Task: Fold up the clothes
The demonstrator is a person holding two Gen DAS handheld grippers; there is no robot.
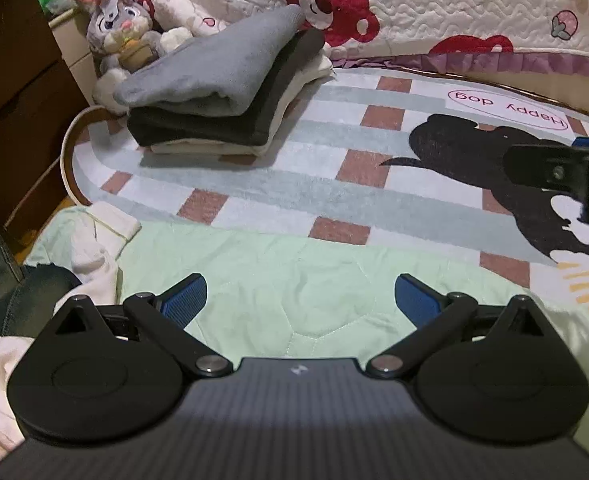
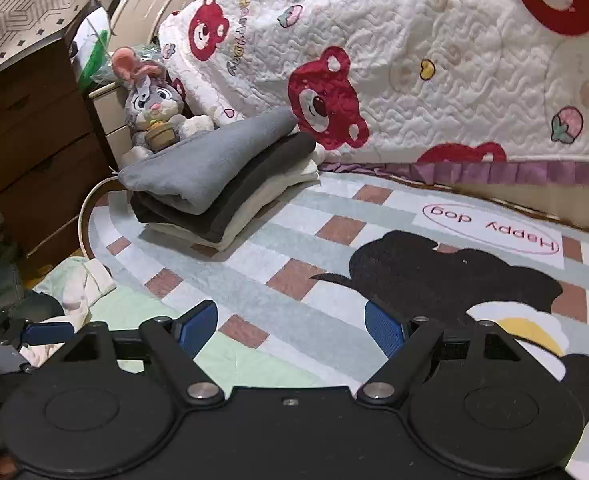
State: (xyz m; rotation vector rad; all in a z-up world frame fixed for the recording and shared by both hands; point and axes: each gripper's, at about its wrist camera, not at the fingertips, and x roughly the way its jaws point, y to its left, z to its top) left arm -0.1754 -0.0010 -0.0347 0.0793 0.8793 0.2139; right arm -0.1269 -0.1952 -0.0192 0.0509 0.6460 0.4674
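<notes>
A pale green quilted garment (image 1: pixel 294 280) lies spread on the rug just under my left gripper (image 1: pixel 300 300), which is open with nothing between its blue pads. The same green cloth (image 2: pixel 222 356) shows at the lower left of the right wrist view. My right gripper (image 2: pixel 292 332) is open too, hovering over the rug with empty fingers. A stack of folded clothes, grey (image 1: pixel 218 68) on dark grey on cream, sits at the rug's far left corner; it also appears as the folded stack (image 2: pixel 218 172) in the right view.
An oval checked rug (image 1: pixel 294 184) with a black dog print (image 2: pixel 446 276) covers the floor. A plush rabbit (image 2: pixel 152 106) leans behind the stack. A bear-print quilt (image 2: pixel 414 60) hangs along the back. A brown drawer unit (image 2: pixel 34 140) stands left. White clothes (image 1: pixel 94 256) lie crumpled near the left.
</notes>
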